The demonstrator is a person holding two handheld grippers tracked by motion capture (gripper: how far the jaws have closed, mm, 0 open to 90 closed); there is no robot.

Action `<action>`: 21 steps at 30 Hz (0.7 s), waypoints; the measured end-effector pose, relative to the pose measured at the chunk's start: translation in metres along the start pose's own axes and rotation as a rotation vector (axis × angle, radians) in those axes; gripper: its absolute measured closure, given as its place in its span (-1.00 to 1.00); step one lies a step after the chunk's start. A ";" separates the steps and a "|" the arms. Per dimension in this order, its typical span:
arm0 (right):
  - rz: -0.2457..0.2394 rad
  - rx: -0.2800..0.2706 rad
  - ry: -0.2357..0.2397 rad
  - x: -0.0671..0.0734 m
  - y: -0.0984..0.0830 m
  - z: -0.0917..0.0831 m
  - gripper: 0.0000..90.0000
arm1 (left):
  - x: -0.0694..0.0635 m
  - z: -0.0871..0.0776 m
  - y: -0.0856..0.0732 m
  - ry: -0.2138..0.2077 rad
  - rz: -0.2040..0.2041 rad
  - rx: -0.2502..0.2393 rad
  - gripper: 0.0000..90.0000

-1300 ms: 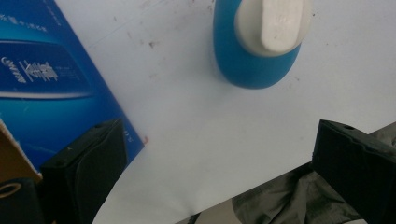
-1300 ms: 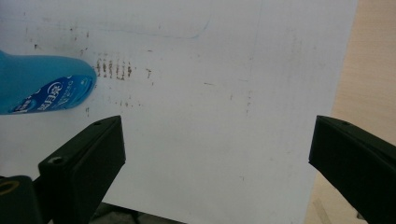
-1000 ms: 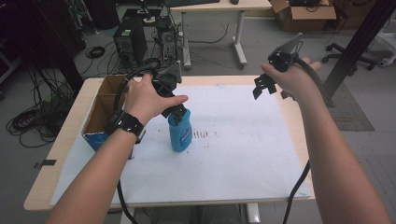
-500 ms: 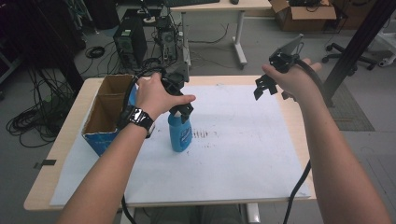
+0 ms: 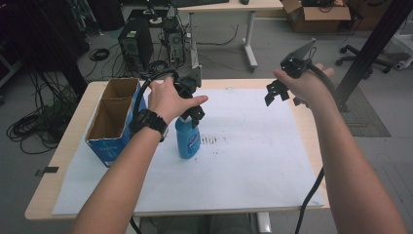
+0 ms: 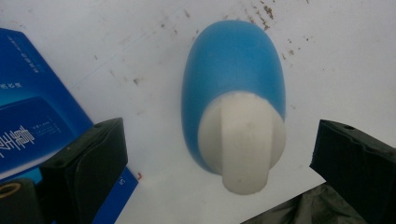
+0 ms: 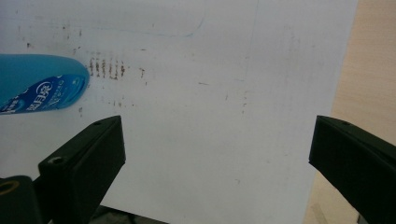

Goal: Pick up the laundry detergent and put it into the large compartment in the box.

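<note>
While my left gripper (image 6: pixel 219 154) is hovering spread over the blue bottle's (image 6: pixel 233 88) white cap (image 6: pixel 243 140), directly beneath me, an off-centre squeeze could be tipping it over.

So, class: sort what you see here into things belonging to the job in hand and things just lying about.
Job in hand:
- blue plastic bottle with white cap
- left gripper, open above the cap

Lying about:
- blue cardboard box with two compartments
- white paper sheet
- right gripper, open, held aside
</note>
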State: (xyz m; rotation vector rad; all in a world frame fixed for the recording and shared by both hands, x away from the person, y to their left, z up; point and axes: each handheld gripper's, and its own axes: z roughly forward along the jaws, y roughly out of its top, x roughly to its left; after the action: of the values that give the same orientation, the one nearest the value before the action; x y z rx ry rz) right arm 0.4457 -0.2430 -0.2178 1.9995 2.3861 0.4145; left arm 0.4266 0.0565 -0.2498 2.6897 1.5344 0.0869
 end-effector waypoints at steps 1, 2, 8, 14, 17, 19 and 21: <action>0.002 0.003 0.003 -0.001 0.000 0.001 -0.92 | -0.001 0.001 0.001 -0.002 0.004 0.004 -0.91; 0.002 0.003 0.003 -0.001 0.000 0.001 -0.92 | -0.001 0.001 0.001 -0.002 0.004 0.004 -0.92; 0.005 0.004 0.005 -0.003 -0.001 0.003 -0.92 | -0.005 0.006 0.005 -0.001 0.011 0.012 -0.91; 0.007 0.004 0.007 -0.005 -0.001 0.005 -0.92 | -0.004 0.009 0.005 0.009 0.004 0.020 -0.92; 0.008 0.007 0.009 -0.005 -0.001 0.006 -0.92 | -0.004 0.011 0.005 0.008 0.005 0.025 -0.91; 0.005 0.006 0.011 -0.005 -0.001 0.007 -0.92 | -0.004 0.014 0.006 0.019 0.009 0.033 -0.91; 0.005 0.006 0.012 -0.005 -0.001 0.008 -0.92 | -0.005 0.016 0.006 0.027 0.009 0.039 -0.91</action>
State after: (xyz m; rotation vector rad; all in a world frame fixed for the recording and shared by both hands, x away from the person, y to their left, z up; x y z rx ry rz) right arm 0.4470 -0.2467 -0.2265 2.0111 2.3932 0.4210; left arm 0.4304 0.0486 -0.2656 2.7375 1.5471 0.0950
